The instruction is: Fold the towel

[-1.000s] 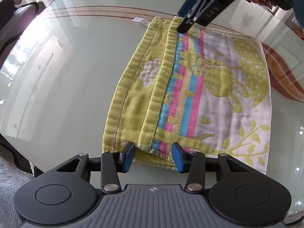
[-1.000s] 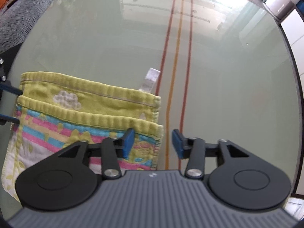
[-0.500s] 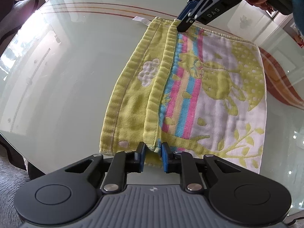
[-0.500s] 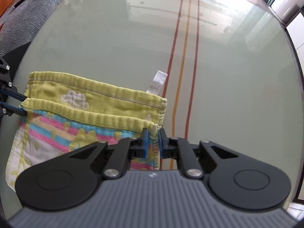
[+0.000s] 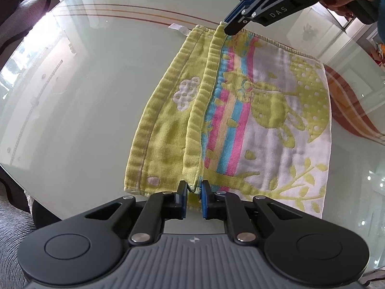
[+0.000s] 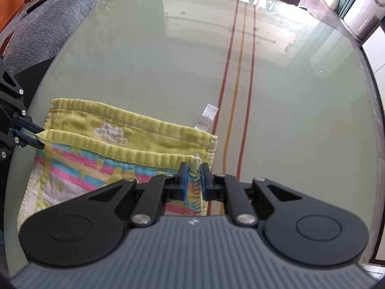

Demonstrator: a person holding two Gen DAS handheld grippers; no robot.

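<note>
On the glass table (image 5: 84, 84) the towel (image 5: 276, 125) is lying half folded; I'm pinching its upper hem with both grippers, left (image 5: 193, 196) and right (image 6: 192, 177), fingers nearly closed. Lifting unevenly is risking one corner slipping free, skewing the fold.

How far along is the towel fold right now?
Done: the towel lies on the glass table already folded once. In hand: the left gripper and right gripper are each shut on a corner of the upper layer's yellow hem. Left: carrying that edge across.
</note>
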